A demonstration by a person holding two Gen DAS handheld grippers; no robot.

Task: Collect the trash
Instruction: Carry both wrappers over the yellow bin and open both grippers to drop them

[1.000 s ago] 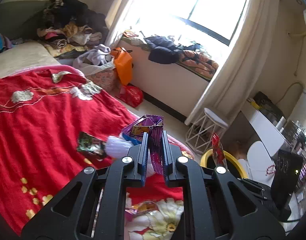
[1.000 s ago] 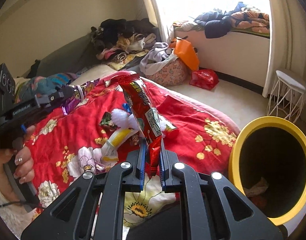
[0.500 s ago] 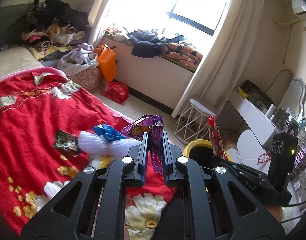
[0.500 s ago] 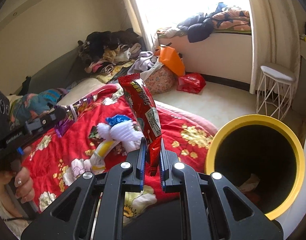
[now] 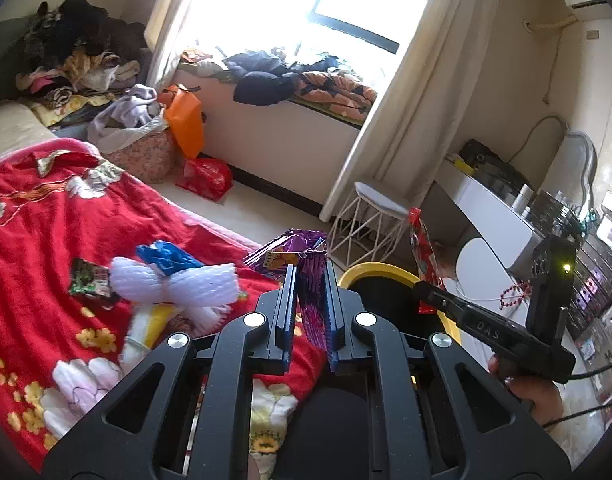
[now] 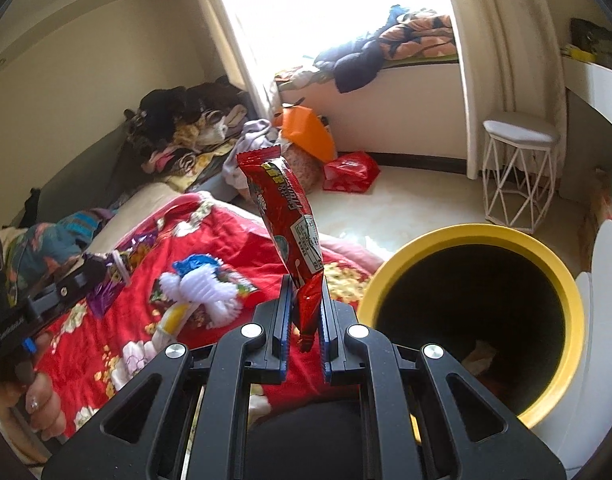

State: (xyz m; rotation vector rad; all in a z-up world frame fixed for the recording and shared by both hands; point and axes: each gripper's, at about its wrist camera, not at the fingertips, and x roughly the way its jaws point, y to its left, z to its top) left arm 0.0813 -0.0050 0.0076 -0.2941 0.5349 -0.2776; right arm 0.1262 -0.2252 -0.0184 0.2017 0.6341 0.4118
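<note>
Beside the red blanket [image 6: 210,240], the yellow-rimmed bin [image 6: 457,236] stands open on bare floor. Left gripper [image 5: 310,280] clamps a purple wrapper [image 5: 306,256]; right gripper [image 6: 304,296] clamps a red wrapper [image 6: 282,200] near the rim.

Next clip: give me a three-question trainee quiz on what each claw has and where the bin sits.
1. True or false: the left claw is shut on a purple wrapper.
2. What does the right claw grip? A) white foam net B) red snack wrapper C) orange bag
3. Fill in: the bin with the yellow rim stands on the floor beside the ____ with the red floral blanket.

Key:
1. True.
2. B, the red snack wrapper, standing upright between the pads. The white foam net lies on the blanket, the orange bag by the window.
3. Bed.
</note>
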